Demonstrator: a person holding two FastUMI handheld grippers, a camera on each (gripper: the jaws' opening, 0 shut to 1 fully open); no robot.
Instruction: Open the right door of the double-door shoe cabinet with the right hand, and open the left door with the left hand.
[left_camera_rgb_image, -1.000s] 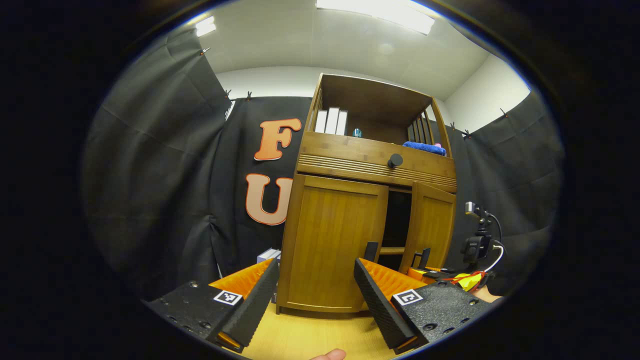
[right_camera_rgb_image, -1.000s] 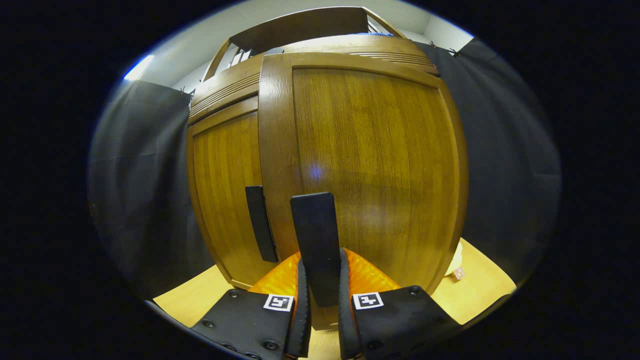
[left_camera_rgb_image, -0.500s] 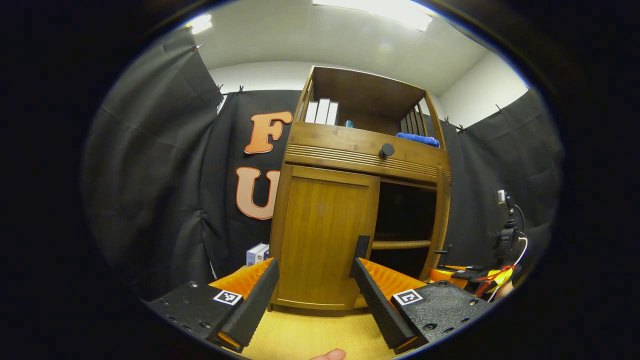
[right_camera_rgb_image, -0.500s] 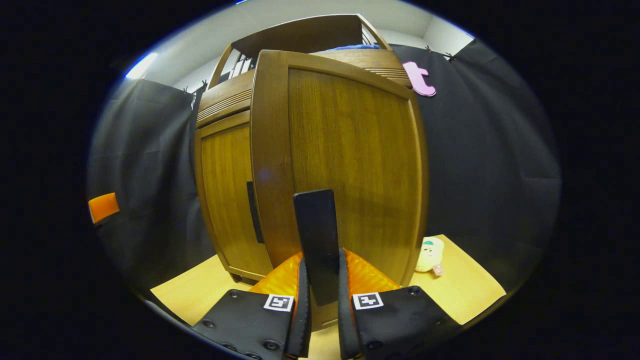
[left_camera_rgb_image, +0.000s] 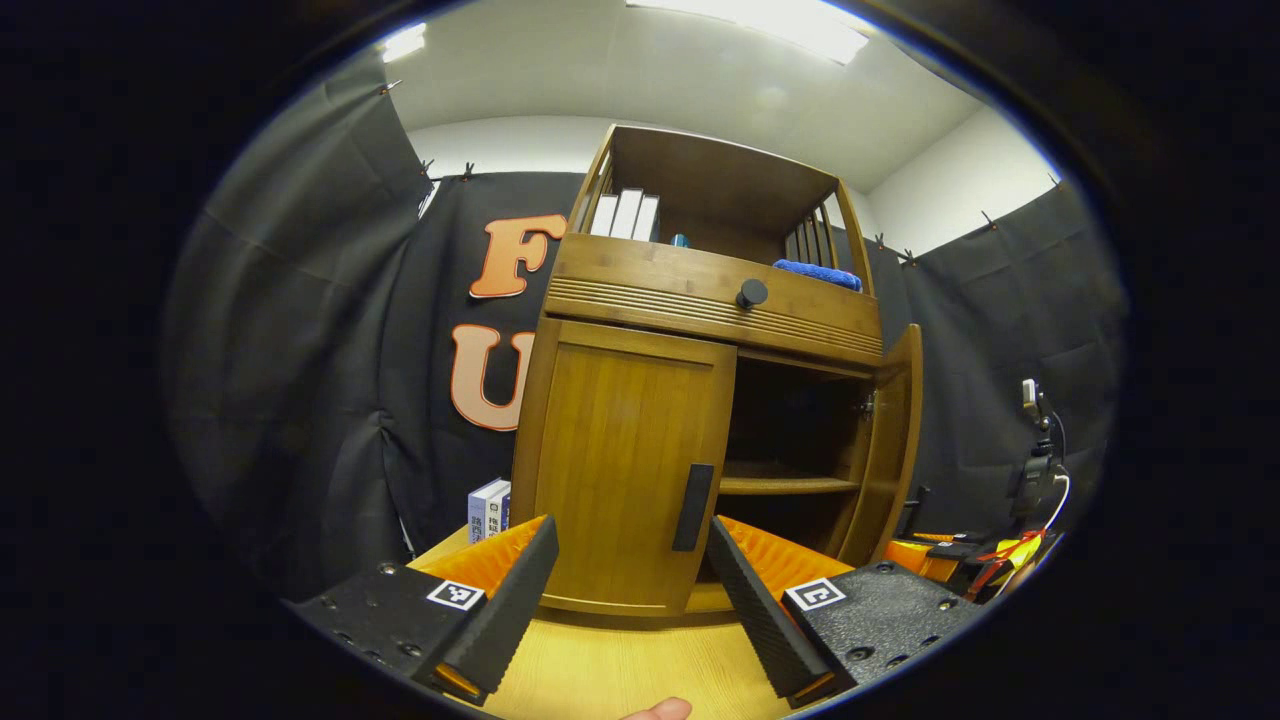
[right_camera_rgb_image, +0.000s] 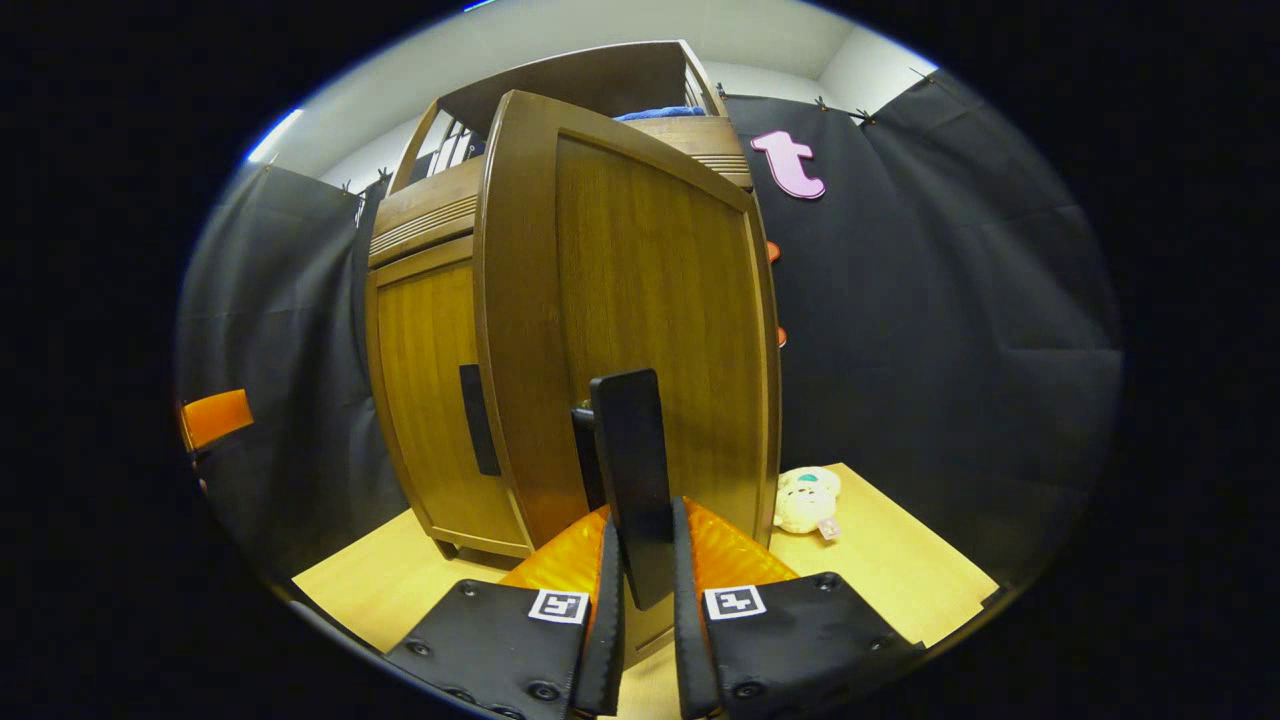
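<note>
Brown wooden double-door shoe cabinet (left_camera_rgb_image: 700, 300) standing on the pale wooden floor (left_camera_rgb_image: 600, 670). Right gripper (right_camera_rgb_image: 647, 600), jaws pinching the flat black handle (right_camera_rgb_image: 630, 470) of the right door (right_camera_rgb_image: 640, 330), which stands swung wide from the cabinet front, exposing a dark interior with one shelf (left_camera_rgb_image: 785, 485) in the left gripper view. Left gripper (left_camera_rgb_image: 630, 590), jaws spread, short of the closed left door (left_camera_rgb_image: 620, 460) and apart from its black handle (left_camera_rgb_image: 693, 507). A pale plush toy (right_camera_rgb_image: 808, 498) lies on the floor beside the cabinet.
</note>
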